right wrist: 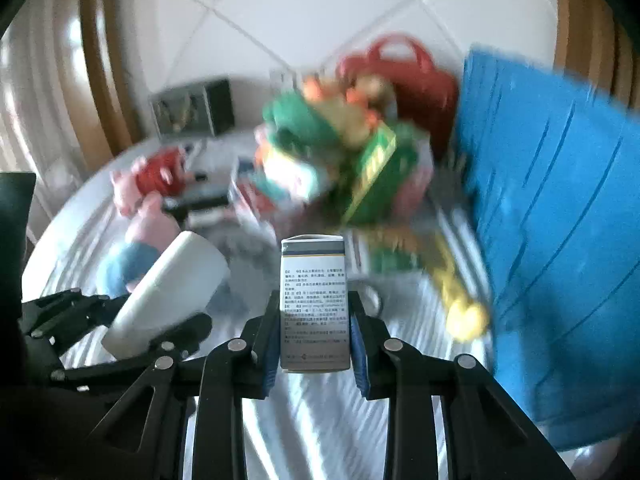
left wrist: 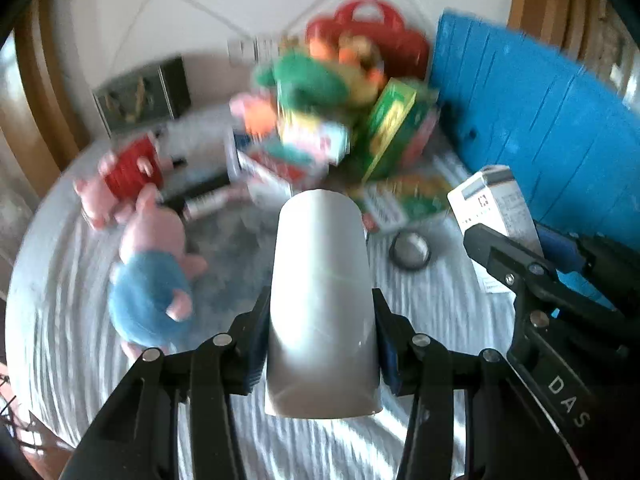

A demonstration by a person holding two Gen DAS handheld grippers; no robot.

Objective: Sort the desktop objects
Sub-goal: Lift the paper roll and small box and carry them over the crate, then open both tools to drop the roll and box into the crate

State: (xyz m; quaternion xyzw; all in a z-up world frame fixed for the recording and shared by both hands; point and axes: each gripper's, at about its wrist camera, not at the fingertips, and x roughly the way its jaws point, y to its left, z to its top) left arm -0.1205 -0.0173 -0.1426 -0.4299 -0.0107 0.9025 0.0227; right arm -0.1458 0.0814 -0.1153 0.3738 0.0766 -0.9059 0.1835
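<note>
The left gripper (left wrist: 322, 354) is clamped on a white cylindrical bottle (left wrist: 322, 300) that fills the centre of the left wrist view, its length running away from the camera. The right gripper (right wrist: 314, 350) is clamped on a small white medicine box (right wrist: 313, 304) with a grey-blue band at its top and printed text down its face, held upright in the centre of the right wrist view. Both are held above a desk covered with a grey striped cloth (left wrist: 432, 304). At the left of the left wrist view lies a pink pig plush in blue (left wrist: 154, 276), with a second pig plush in red (left wrist: 124, 178) above it. A blurred heap of coloured boxes and toys (left wrist: 328, 120) sits at upper centre, a blue plastic bin (left wrist: 532, 108) stands at right, and a small round metal lid (left wrist: 411, 249) lies just right of the bottle.
</note>
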